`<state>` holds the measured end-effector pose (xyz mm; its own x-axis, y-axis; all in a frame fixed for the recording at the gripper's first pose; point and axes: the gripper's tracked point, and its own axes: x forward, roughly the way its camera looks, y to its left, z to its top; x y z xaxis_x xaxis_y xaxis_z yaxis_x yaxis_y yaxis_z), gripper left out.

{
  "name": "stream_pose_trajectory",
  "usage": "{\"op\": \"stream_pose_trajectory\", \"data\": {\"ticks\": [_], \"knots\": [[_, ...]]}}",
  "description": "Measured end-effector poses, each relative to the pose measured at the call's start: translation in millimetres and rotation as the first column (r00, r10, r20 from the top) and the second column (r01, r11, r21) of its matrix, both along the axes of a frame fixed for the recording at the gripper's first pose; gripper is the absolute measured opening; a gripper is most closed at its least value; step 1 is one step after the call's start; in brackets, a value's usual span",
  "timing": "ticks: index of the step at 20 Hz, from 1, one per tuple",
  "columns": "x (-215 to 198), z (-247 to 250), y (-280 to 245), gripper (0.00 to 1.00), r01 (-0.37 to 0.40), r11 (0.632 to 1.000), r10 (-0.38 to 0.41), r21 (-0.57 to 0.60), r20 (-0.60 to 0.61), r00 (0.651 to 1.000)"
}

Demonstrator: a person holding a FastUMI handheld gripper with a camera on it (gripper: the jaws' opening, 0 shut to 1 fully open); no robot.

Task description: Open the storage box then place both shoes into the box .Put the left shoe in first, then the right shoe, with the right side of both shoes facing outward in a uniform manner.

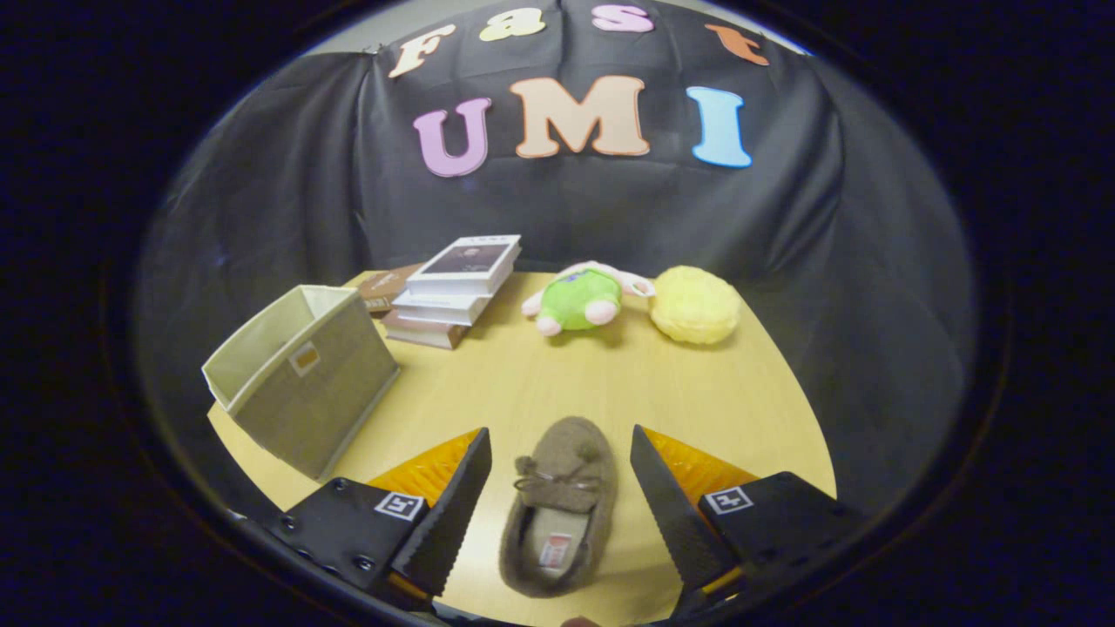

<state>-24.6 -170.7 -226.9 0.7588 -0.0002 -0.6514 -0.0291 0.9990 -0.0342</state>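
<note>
Surface: wooden table (557,383), black cloth behind.
Gripper (557,453): fingers apart, either side of the brown shoe (559,505), not touching.

Your tool (560,461) has two black wedge-shaped fingers (453,514) with finely ribbed inner faces. Each is backed by an orange ribbed panel and sits on a black block with small screws and a square black-and-white marker.
</note>
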Motion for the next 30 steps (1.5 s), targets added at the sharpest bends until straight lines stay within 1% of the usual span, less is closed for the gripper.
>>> {"op": "stream_pose_trajectory", "data": {"ticks": [2,8,11,14,15,20,22,24,26,27,29,30], "knots": [[-10,-18,-10,1.00,0.001,1.000,-0.001,-0.006,-0.044,0.999],[-28,-69,-26,1.00,-0.030,0.999,0.027,-0.020,-0.147,0.989],[-32,-86,-28,1.00,-0.040,0.999,0.038,-0.004,-0.194,0.980],[-38,-104,-29,1.00,-0.028,0.999,0.032,0.018,-0.252,0.967],[-41,-108,-32,0.94,-0.022,1.000,0.024,0.013,-0.270,0.963],[-46,-118,-17,0.60,0.059,0.989,-0.008,0.132,-0.357,0.934],[-46,-121,-24,0.47,0.087,0.990,-0.040,0.109,-0.375,0.926],[-47,-120,-22,0.33,0.101,0.990,-0.053,0.102,-0.391,0.919],[-44,-120,-33,0.19,0.139,0.988,-0.103,0.065,-0.392,0.914],[-47,-118,-33,0.11,0.149,0.986,-0.109,0.070,-0.403,0.909],[-44,-116,-37,0.06,0.201,0.978,-0.165,0.054,-0.390,0.906],[-47,-116,-37,0.04,0.211,0.976,-0.171,0.055,-0.405,0.898]]}}
